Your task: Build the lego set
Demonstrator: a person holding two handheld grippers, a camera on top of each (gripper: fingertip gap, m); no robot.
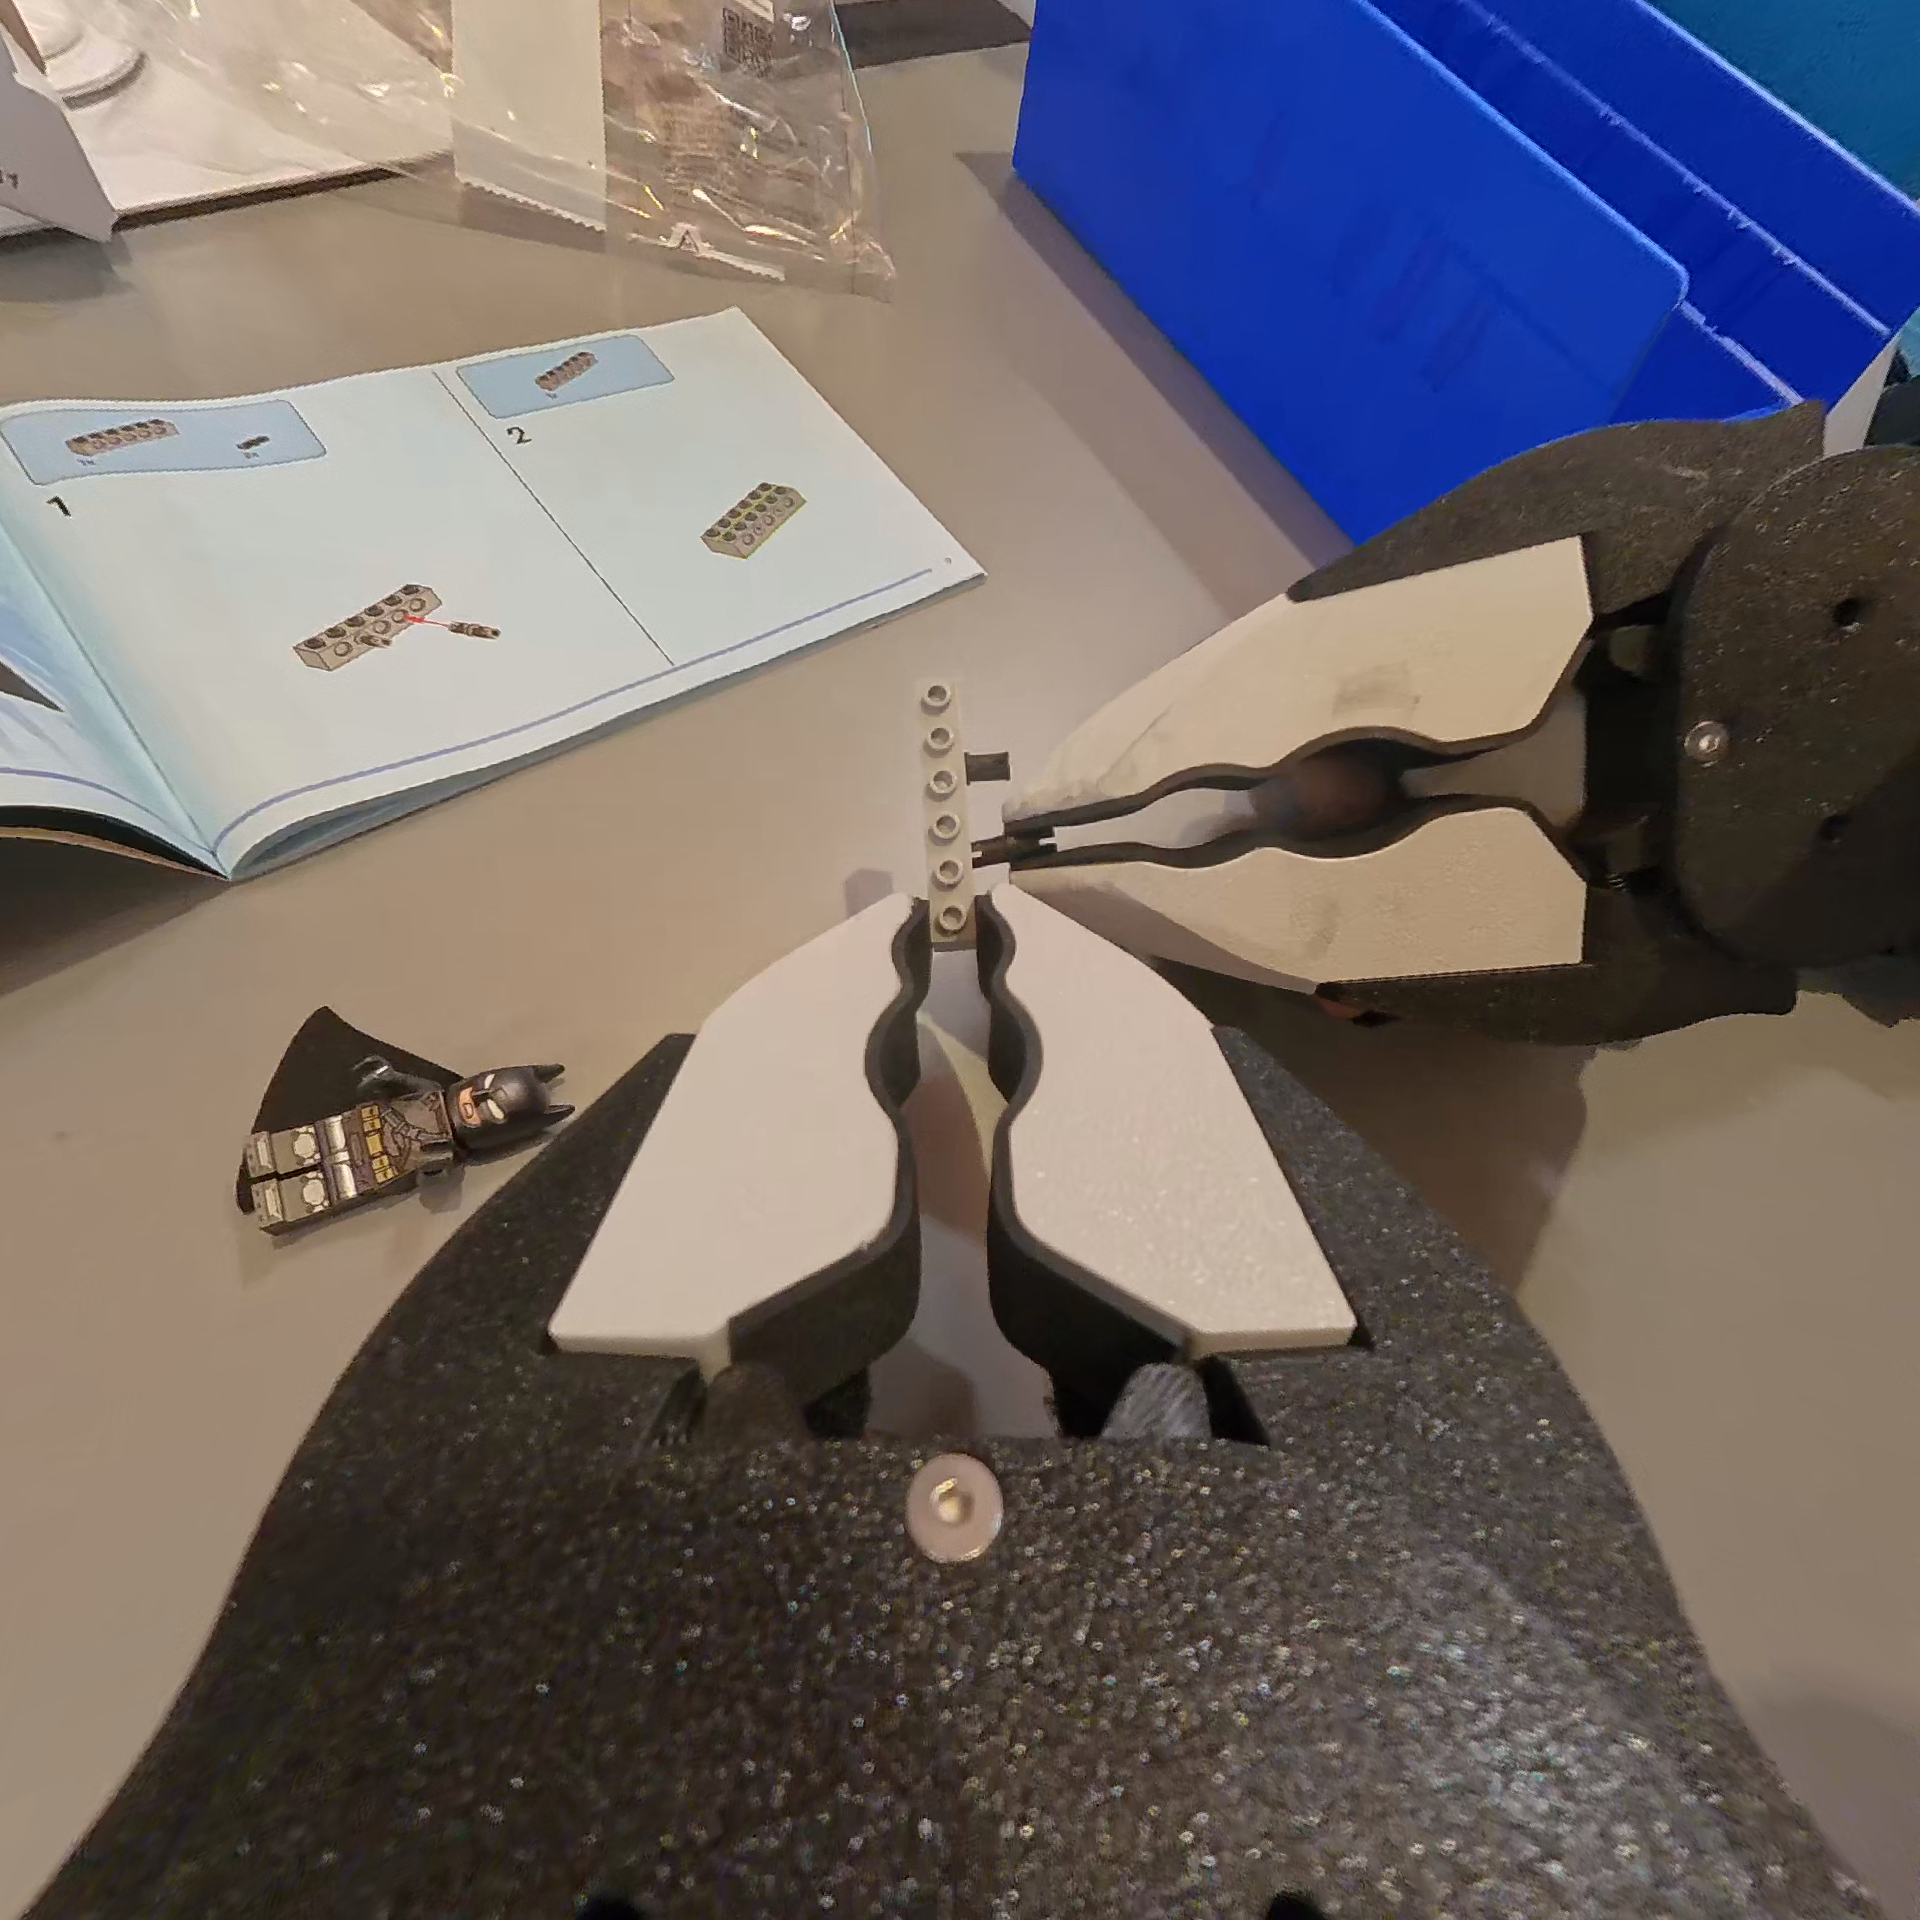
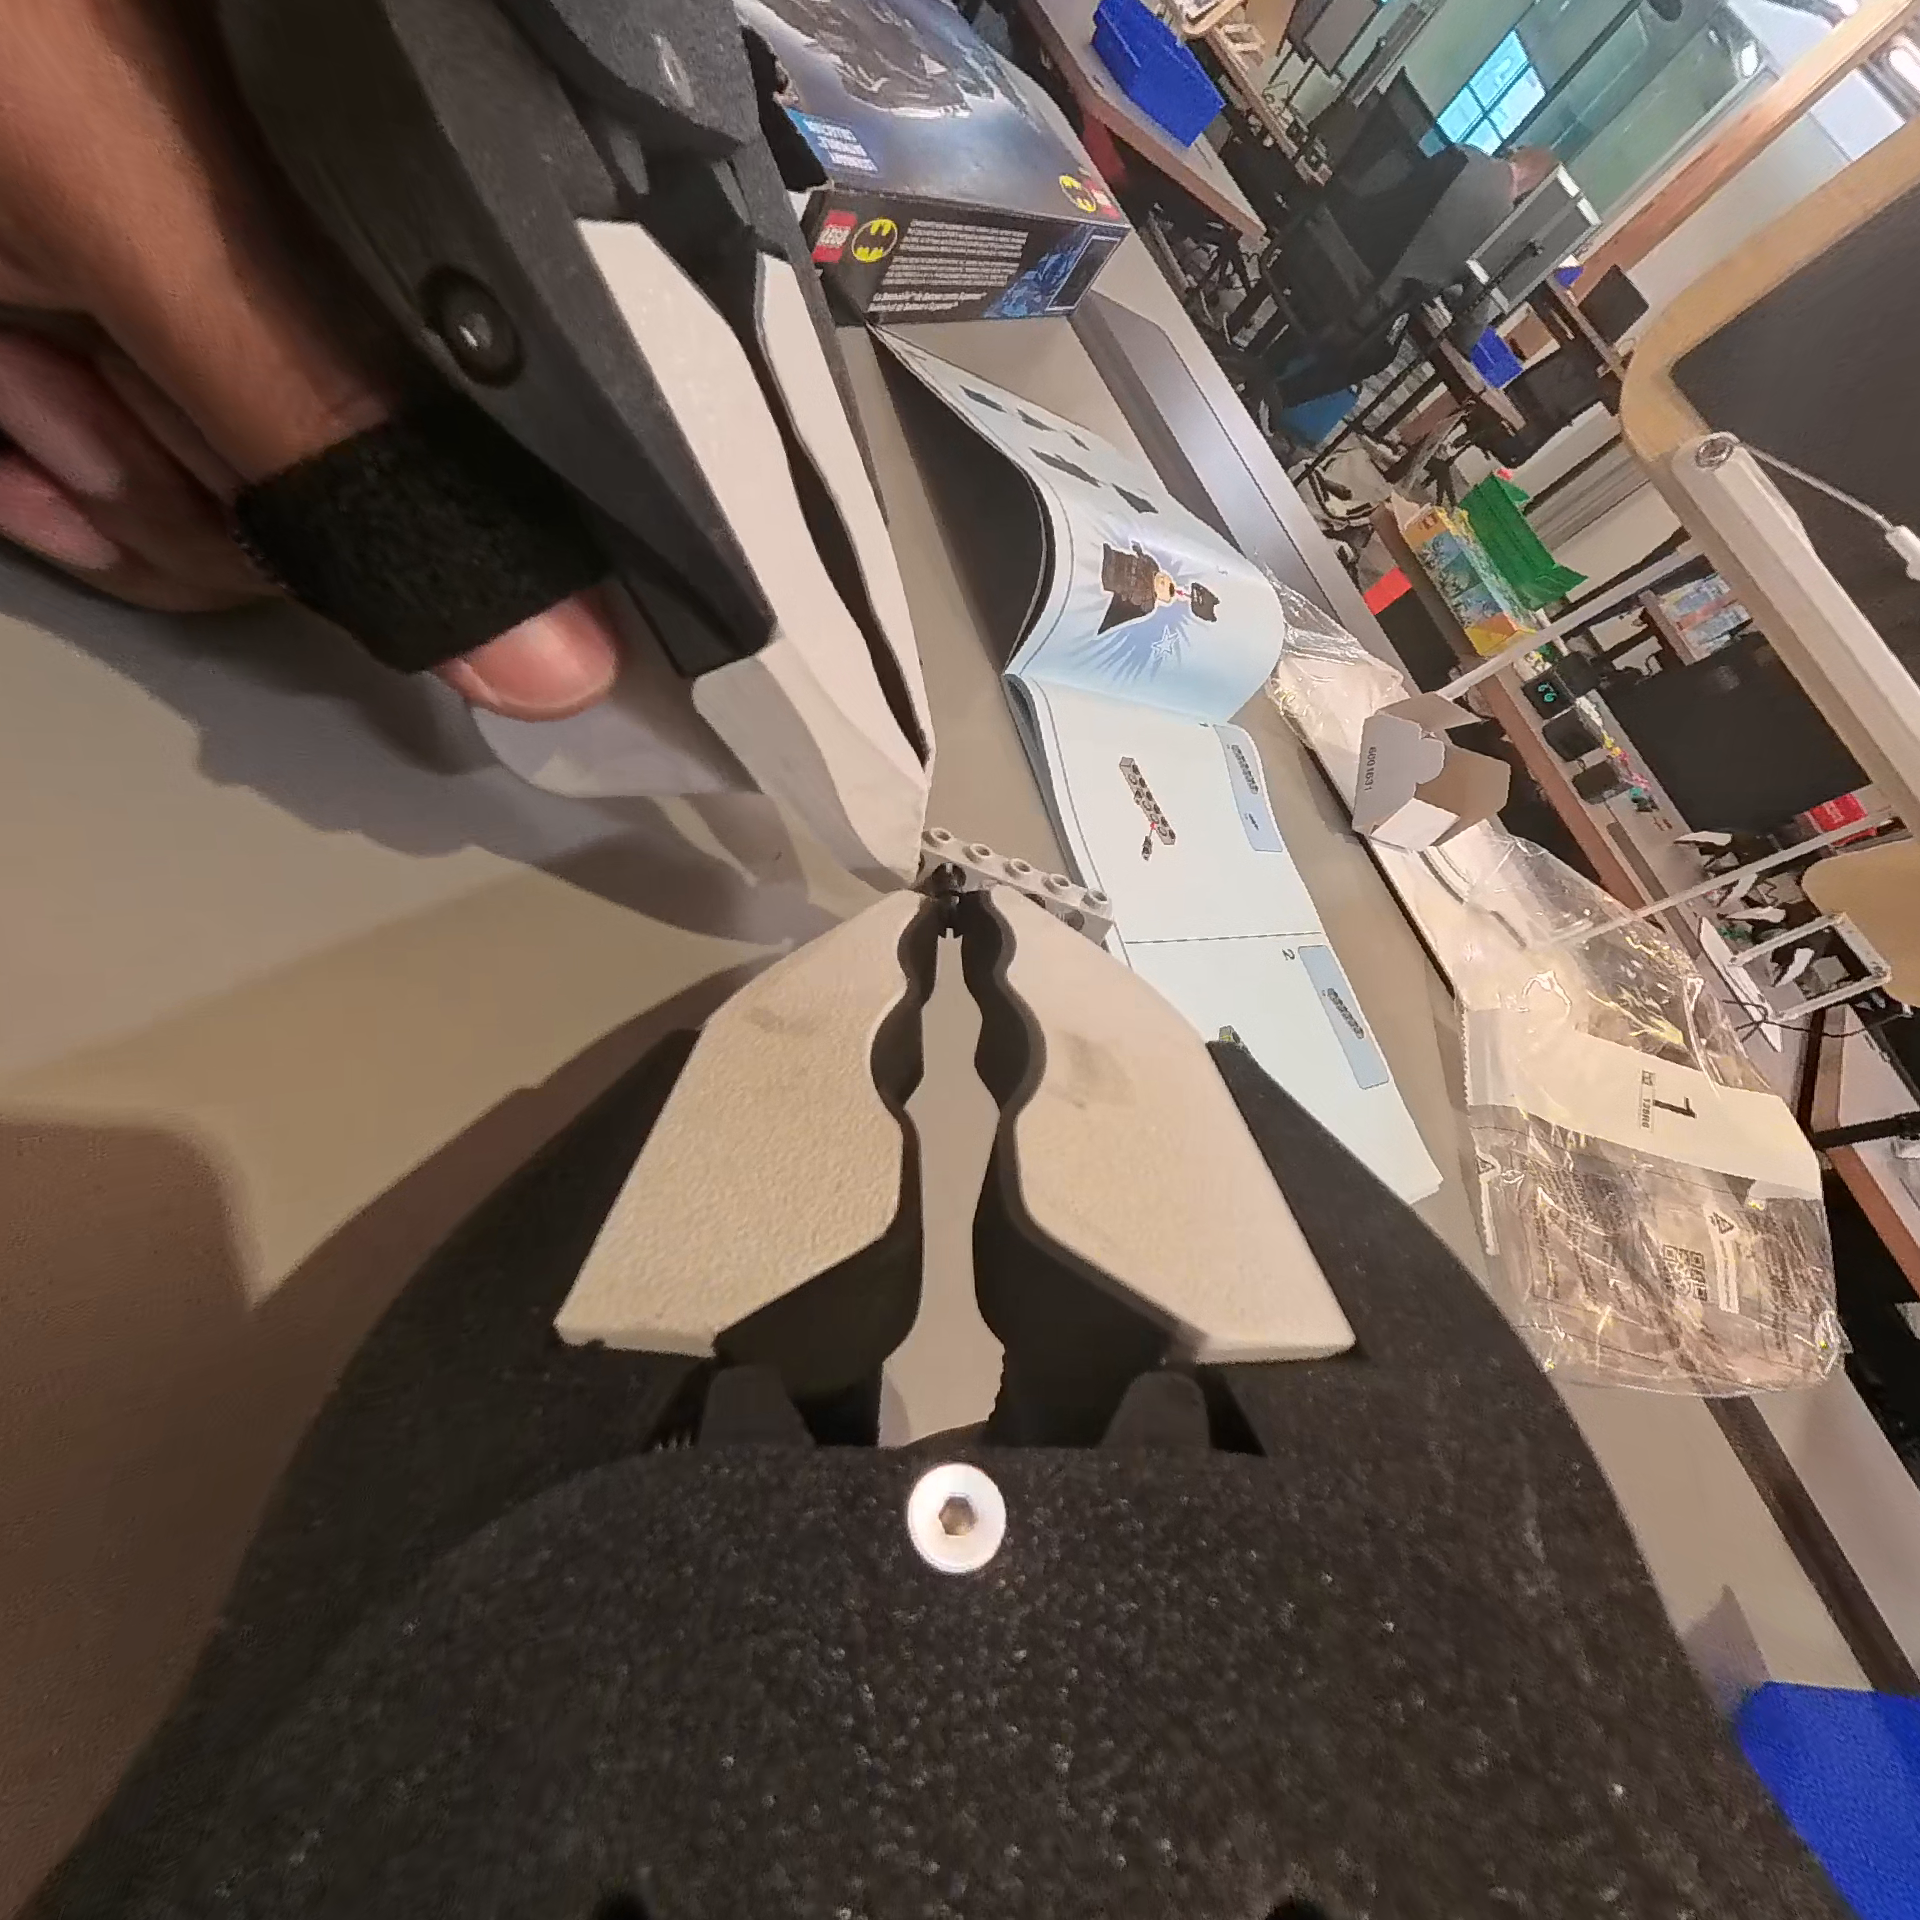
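Observation:
My left gripper [image 1: 951, 909] is shut on the near end of a grey six-stud beam brick [image 1: 943, 790] and holds it above the table, pointing away from me. A black pin [image 1: 985, 766] sticks out of the beam's right side. My right gripper [image 1: 1023, 844] comes in from the right, shut on a second black pin [image 1: 995, 847] whose tip is at a side hole of the beam. In the right wrist view, my right gripper [image 2: 951, 916] pinches that pin [image 2: 948, 891] against the beam [image 2: 1039, 878]. The left gripper [image 2: 904, 821] reaches down from the upper left.
An open instruction booklet [image 1: 468, 540] lies at the left, with a dark caped minifigure [image 1: 405, 1127] in front of it. A blue bin [image 1: 1351, 260] stands at the back right. Clear plastic bags [image 1: 727, 135] lie at the back. A dark set box [image 2: 966, 239] and a small paper carton [image 2: 1423, 779] sit on the table. My two grippers' fingertips are within a few centimetres of each other. About 9 centimetres separates my left fingertips from the dark caped minifigure [image 1: 405, 1127].

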